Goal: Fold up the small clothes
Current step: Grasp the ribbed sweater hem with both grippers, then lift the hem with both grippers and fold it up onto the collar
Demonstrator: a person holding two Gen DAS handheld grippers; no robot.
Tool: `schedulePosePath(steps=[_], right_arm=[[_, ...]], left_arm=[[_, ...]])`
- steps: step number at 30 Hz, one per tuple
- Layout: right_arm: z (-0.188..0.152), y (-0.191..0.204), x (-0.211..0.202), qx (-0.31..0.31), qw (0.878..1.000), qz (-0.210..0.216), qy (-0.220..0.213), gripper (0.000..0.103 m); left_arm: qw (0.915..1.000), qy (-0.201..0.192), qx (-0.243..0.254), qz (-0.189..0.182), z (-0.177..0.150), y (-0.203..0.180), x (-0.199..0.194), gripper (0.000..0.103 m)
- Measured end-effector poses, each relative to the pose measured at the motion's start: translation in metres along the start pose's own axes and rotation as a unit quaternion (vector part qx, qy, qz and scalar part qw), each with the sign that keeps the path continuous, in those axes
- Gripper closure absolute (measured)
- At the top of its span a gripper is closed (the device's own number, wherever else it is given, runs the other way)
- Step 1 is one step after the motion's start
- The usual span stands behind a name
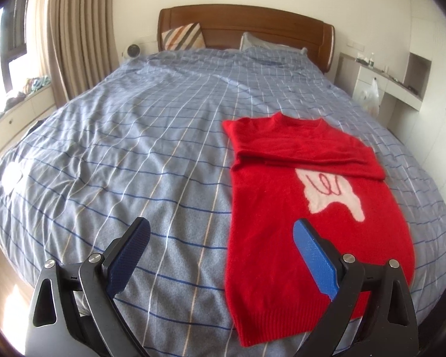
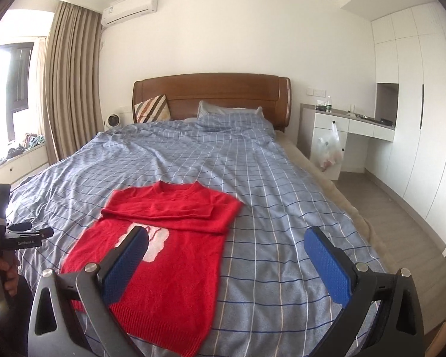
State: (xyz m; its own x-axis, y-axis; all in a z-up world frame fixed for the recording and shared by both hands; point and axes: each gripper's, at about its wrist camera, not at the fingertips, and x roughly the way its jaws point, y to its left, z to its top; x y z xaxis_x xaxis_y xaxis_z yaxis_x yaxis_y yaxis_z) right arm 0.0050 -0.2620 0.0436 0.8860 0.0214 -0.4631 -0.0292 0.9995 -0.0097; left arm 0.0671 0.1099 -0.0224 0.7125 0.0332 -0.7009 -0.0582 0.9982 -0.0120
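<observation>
A red sweater [image 1: 306,238] with a pale pink motif lies flat on the blue checked bed [image 1: 139,154], hem toward me, both sleeves folded across the chest. It also shows in the right wrist view [image 2: 175,255]. My left gripper [image 1: 221,229] is open and empty above the bed, at the sweater's left edge near the hem. My right gripper [image 2: 226,238] is open and empty above the sweater's right edge. The left gripper's handle [image 2: 3,238], held by a hand, shows at the left of the right wrist view.
A wooden headboard [image 2: 211,95], a striped cushion [image 2: 153,111] and a pillow [image 2: 232,116] are at the far end. A white desk [image 2: 351,128] with a hanging plastic bag [image 2: 330,148] and wardrobes [image 2: 413,119] stand right. Curtains [image 2: 68,83] and a cluttered window ledge [image 2: 15,154] are left.
</observation>
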Motion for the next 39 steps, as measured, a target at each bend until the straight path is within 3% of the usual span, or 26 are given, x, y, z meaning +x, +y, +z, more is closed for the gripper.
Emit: schedulePosePath(steps=[3, 8, 10, 12, 14, 16, 18, 20, 25, 27, 28, 29, 30, 35, 39], right_arm=[[-0.008, -0.002, 0.011, 0.002, 1.0, 0.01, 0.027, 0.0], [-0.019, -0.027, 0.007, 0.003, 0.999, 0.016, 0.047, 0.0], [-0.019, -0.043, 0.0, -0.008, 0.999, 0.007, 0.051, 0.0], [-0.026, -0.052, 0.009, -0.029, 0.994, 0.034, 0.095, 0.0], [-0.046, -0.048, 0.033, -0.041, 0.977, 0.108, 0.178, 0.0], [-0.074, -0.037, 0.054, -0.018, 0.961, 0.173, 0.214, 0.0], [-0.104, -0.025, 0.077, 0.023, 0.943, 0.221, 0.248, 0.001], [-0.13, -0.02, 0.099, 0.074, 0.928, 0.237, 0.276, 0.006], [-0.166, -0.013, 0.126, 0.141, 0.902, 0.252, 0.322, 0.03], [-0.171, -0.008, 0.129, 0.147, 0.895, 0.266, 0.326, 0.042], [-0.172, -0.005, 0.132, 0.149, 0.894, 0.264, 0.329, 0.063], [-0.174, -0.004, 0.136, 0.15, 0.895, 0.258, 0.333, 0.082], [-0.174, -0.004, 0.138, 0.149, 0.896, 0.247, 0.337, 0.099], [-0.151, -0.027, 0.123, 0.187, 0.898, 0.253, 0.307, 0.099], [-0.105, -0.045, 0.122, 0.211, 0.908, 0.267, 0.246, 0.099]], left_arm=[[0.9999, 0.01, 0.006, -0.011, -0.002, -0.003, -0.002, 0.004], [0.9985, 0.052, 0.017, 0.007, -0.023, 0.006, 0.008, 0.004], [0.9972, 0.073, -0.005, -0.01, -0.035, 0.017, 0.01, 0.004], [0.9927, 0.108, -0.03, -0.044, -0.05, 0.022, 0.018, 0.004], [0.9875, 0.138, -0.04, -0.066, -0.065, 0.019, 0.029, 0.004], [0.9843, 0.157, -0.037, -0.072, -0.077, 0.011, 0.04, 0.005], [0.9817, 0.171, -0.031, -0.078, -0.086, 0.004, 0.049, 0.01], [0.9786, 0.185, -0.023, -0.088, -0.092, -0.002, 0.054, 0.025], [0.9775, 0.192, -0.013, -0.086, -0.106, -0.001, 0.058, 0.039], [0.9767, 0.192, -0.022, -0.093, -0.108, 0.0, 0.059, 0.058], [0.9754, 0.193, -0.025, -0.103, -0.108, 0.0, 0.06, 0.085], [0.9731, 0.197, -0.029, -0.116, -0.108, 0.0, 0.061, 0.1], [0.9732, 0.195, -0.033, -0.117, -0.107, 0.0, 0.058, 0.1], [0.9664, 0.168, -0.089, -0.172, -0.086, 0.018, 0.03, 0.101], [0.9663, 0.104, -0.109, -0.209, -0.028, 0.023, 0.024, 0.101]])
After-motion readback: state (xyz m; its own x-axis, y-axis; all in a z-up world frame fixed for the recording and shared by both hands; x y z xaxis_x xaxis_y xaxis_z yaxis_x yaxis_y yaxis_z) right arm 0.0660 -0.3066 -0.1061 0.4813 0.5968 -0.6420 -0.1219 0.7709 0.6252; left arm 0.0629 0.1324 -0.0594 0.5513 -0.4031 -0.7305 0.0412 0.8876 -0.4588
